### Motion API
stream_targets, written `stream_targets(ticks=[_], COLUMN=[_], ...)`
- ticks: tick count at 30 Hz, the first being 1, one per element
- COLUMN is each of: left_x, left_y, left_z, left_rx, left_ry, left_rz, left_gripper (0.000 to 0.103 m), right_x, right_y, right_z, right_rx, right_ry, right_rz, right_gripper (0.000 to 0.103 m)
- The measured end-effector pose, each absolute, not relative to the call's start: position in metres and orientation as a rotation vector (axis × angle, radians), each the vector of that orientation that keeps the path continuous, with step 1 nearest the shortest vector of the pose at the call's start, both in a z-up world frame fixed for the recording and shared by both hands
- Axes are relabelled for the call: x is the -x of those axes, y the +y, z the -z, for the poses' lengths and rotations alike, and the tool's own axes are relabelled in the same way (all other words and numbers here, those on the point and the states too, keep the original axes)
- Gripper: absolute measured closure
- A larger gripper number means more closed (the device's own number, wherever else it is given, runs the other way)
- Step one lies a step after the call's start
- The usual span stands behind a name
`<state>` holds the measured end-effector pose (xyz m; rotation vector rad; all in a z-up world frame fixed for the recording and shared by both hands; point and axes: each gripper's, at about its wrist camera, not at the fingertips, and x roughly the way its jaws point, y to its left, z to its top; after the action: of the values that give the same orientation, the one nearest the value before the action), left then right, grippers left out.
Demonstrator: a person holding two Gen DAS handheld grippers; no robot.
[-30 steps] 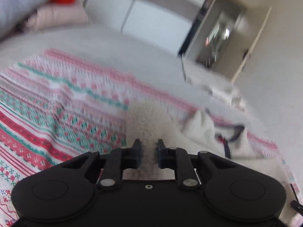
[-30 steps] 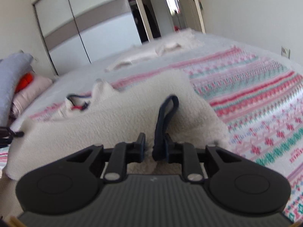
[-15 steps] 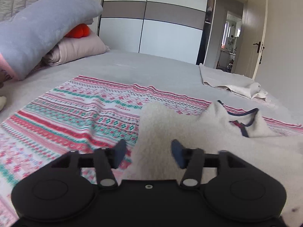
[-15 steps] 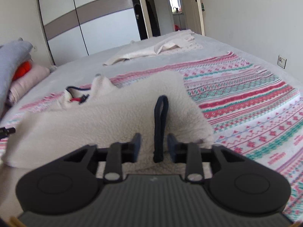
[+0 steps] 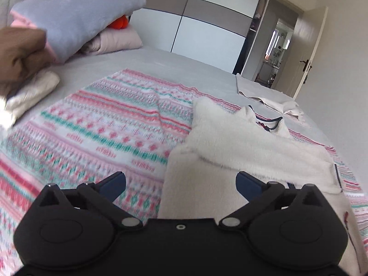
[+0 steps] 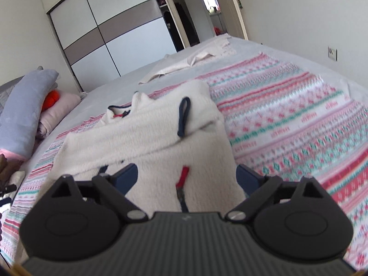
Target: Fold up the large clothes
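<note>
A cream fleece jacket [image 5: 241, 142] lies on a striped pink, red and teal blanket [image 5: 103, 124] on the bed. Its upper part is folded over the lower part, with the navy-trimmed collar [image 5: 269, 124] at the far end. In the right wrist view the jacket [image 6: 149, 142] shows a navy loop [image 6: 184, 117] and a red zipper pull [image 6: 182, 177]. My left gripper [image 5: 180, 184] is open and empty above the jacket's left edge. My right gripper [image 6: 187, 177] is open and empty above the jacket's near end.
Grey and pink pillows [image 5: 76, 20] are stacked at the head of the bed. Folded clothes [image 5: 27, 94] lie at the far left. A beige cloth [image 5: 264, 94] lies at the bed's far edge. A wardrobe [image 6: 110, 34] and an open door stand beyond.
Both grippers have opened and let go of the fleece jacket. They have pulled back and risen; the folded part now lies flat on the jacket.
</note>
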<state>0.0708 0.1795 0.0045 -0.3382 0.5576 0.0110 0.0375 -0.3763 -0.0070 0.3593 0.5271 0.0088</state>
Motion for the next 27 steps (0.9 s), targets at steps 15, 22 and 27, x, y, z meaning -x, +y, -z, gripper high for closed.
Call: stream_targets(ticks=[15,22,27], left_x=[-0.007,0.005,0.009], left_y=[0.258,0.26,0.24], left_z=[0.061,0.07,0.072], left_rx=[0.748,0.822,0.768], left_ry=[0.757,0.798,0.834], left_rz=[0.356,0.536,0.634], left_gripper=[0.003,0.003,0.005], right_x=[0.023,0.033,0.034], right_y=[-0.427,-0.441,-0.436], right_z=[0.074,0.085,0.091], right_rx=[-0.71,-0.852,-0.875], right_ry=[0.723,0.699,0.746], right_rz=[-0.069,-0.159,-0.262], right_gripper=[0.007,0.008,0.015])
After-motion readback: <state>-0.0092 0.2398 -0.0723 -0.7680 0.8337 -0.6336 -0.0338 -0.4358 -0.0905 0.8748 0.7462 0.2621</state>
